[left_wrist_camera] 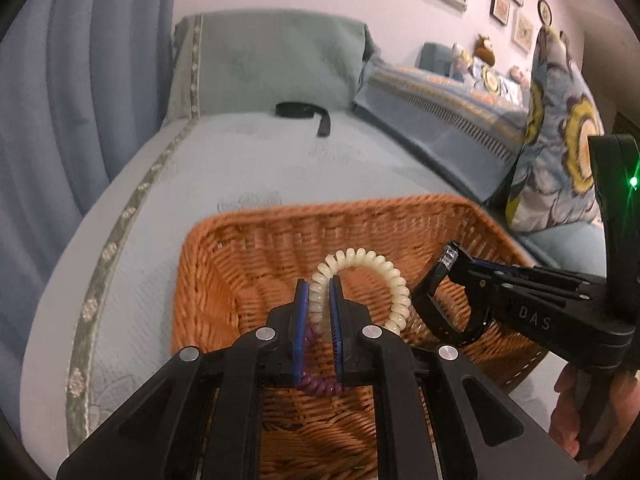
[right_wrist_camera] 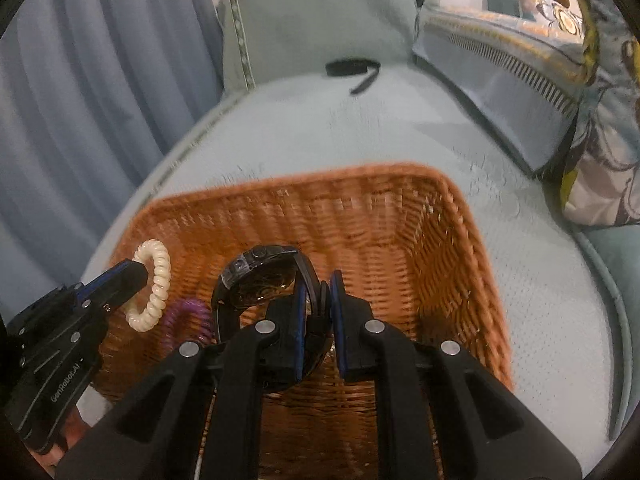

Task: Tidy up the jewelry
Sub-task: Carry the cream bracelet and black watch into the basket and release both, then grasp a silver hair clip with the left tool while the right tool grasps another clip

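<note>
Basket [left_wrist_camera: 224, 248] on sofa, directly beneath both grippers: left gripper [left_wrist_camera: 320, 320] clamped on cream coil band [left_wrist_camera: 372, 264] and purple coil [left_wrist_camera: 320, 386], right gripper [right_wrist_camera: 318, 320] clamped on black watch [right_wrist_camera: 256, 276], both loads hanging over the basket interior.

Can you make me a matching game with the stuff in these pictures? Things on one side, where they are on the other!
Things:
1. cream coil bracelet
2. black watch
3. black strap
4. wicker basket

Places:
A. lying alone, far back on the bed cover
B. under both grippers
C. pinched in the left gripper, with a purple coil
D. pinched in the right gripper

Pairs: 1-C, 2-D, 3-A, 4-B
</note>
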The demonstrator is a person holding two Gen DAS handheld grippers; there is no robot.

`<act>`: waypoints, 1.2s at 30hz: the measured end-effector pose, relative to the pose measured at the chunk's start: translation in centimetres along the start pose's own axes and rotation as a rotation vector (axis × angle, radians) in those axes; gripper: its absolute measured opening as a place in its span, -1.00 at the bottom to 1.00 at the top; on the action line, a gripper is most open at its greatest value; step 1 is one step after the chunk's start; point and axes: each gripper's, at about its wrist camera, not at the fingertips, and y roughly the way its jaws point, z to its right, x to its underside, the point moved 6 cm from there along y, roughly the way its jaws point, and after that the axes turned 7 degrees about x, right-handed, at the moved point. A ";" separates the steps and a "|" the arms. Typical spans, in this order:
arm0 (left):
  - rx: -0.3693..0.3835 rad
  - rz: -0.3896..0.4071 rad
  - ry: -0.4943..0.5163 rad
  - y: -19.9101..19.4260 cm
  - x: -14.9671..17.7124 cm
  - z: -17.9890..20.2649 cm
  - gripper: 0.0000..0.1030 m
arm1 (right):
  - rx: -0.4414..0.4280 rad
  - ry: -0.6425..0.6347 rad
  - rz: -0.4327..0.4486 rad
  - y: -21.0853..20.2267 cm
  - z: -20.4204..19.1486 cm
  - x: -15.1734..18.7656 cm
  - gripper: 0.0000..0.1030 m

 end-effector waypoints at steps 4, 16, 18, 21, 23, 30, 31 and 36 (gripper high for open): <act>-0.005 -0.032 0.003 0.7 0.8 0.1 -0.82 | -0.030 0.034 -0.040 0.6 0.6 0.7 -0.75; 0.070 0.104 0.016 -8.0 1.0 1.9 -0.34 | -0.093 0.010 0.095 -7.7 1.1 2.6 -0.05; 0.080 0.136 0.014 -10.7 1.3 2.1 -0.34 | -0.102 -0.023 0.132 -9.6 0.4 3.5 -0.05; 0.086 0.168 0.006 -14.0 2.3 2.3 -0.34 | -0.105 -0.065 0.183 -12.5 -0.5 5.4 -0.05; 0.094 0.180 -0.007 -15.8 3.3 2.3 -0.34 | -0.108 -0.079 0.204 -14.0 -0.7 6.8 -0.05; 0.131 0.166 -0.103 -18.0 9.2 2.1 -0.34 | -0.099 -0.060 0.203 -16.0 1.3 11.1 -0.05; 0.140 0.154 -0.115 -17.8 10.0 2.0 -0.34 | -0.096 -0.054 0.199 -15.9 1.7 11.7 -0.05; 0.190 0.040 -0.152 -15.2 14.2 2.3 -0.34 | -0.070 -0.028 0.157 -14.0 3.6 13.9 -0.10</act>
